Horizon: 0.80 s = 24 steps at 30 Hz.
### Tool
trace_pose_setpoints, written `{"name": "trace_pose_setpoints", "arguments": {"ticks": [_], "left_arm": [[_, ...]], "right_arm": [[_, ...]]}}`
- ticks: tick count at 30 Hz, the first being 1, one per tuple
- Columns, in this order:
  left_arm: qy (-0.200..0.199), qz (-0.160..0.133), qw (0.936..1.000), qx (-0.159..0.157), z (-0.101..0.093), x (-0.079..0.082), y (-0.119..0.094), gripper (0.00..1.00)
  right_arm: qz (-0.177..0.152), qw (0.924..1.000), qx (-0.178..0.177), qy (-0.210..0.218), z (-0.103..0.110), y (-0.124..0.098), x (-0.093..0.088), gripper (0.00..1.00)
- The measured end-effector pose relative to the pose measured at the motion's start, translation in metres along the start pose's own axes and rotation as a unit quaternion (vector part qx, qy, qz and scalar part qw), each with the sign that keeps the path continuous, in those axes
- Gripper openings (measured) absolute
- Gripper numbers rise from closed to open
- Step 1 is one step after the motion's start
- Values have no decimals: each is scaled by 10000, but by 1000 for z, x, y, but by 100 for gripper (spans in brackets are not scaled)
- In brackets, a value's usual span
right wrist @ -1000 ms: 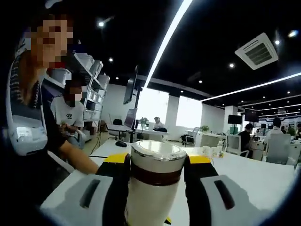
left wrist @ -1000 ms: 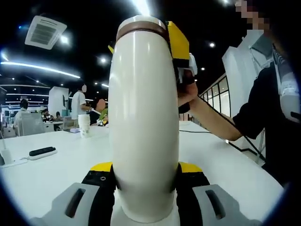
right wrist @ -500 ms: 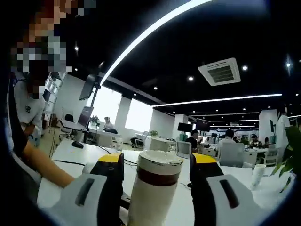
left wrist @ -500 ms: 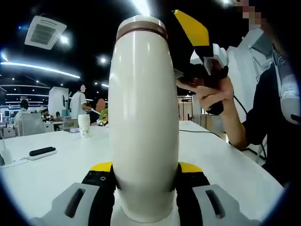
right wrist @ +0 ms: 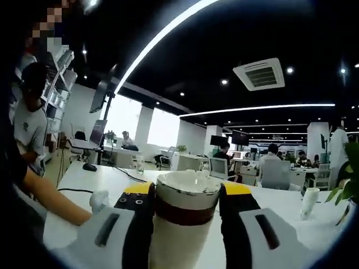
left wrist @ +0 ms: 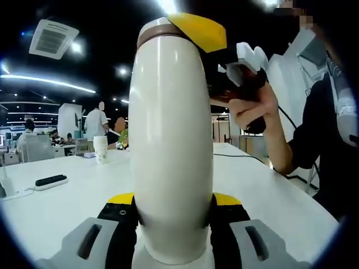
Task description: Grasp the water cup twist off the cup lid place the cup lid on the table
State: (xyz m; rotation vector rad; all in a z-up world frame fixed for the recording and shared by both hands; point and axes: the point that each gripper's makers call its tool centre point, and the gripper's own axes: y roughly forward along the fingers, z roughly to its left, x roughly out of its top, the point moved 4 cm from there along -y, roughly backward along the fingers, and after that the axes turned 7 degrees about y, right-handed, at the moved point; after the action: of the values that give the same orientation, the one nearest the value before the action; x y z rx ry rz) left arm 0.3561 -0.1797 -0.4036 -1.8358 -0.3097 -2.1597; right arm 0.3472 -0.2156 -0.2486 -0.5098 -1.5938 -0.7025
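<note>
A tall white water cup (left wrist: 171,140) stands upright on the white table (left wrist: 61,207), and my left gripper (left wrist: 173,199) is shut on its lower body. Its lid (left wrist: 152,31), with a brown band and a silvery top, sits on the cup. In the left gripper view my right gripper (left wrist: 197,29) reaches in from the right at the cup's top, held by a person's hand (left wrist: 255,106). In the right gripper view the lid (right wrist: 188,190) sits between the two yellow-tipped jaws of my right gripper (right wrist: 187,189), which press on both of its sides. The cup body (right wrist: 175,246) shows below the lid.
On the table lie a black remote-like bar (left wrist: 50,180) and a stack of paper cups (left wrist: 100,148) at the left. A paper cup (right wrist: 307,202), a mouse (right wrist: 90,166) and a plant (right wrist: 345,185) show in the right gripper view. People sit at desks behind.
My right gripper let go of the lid, rolled around it with its jaws apart, and has shut on it again. The left gripper and the cup have stayed put.
</note>
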Motion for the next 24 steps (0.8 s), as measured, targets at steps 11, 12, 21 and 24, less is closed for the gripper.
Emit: {"name": "trace_pose_setpoints", "arguments": {"ticks": [11, 12, 21, 24], "left_arm": [[2, 7, 10000, -7, 1, 0, 0, 52], [-6, 8, 10000, -7, 1, 0, -1, 52], [5, 6, 10000, -23, -1, 0, -1, 51], [-8, 12, 10000, -22, -2, 0, -1, 51]], "right_arm": [[-23, 9978, 644, -170, 1, 1, 4, 48], [-36, 9956, 905, -233, 1, 1, 4, 48], [-32, 9628, 2696, 170, -8, 3, 2, 48], [-49, 9548, 2966, 206, -10, 5, 2, 48]]}}
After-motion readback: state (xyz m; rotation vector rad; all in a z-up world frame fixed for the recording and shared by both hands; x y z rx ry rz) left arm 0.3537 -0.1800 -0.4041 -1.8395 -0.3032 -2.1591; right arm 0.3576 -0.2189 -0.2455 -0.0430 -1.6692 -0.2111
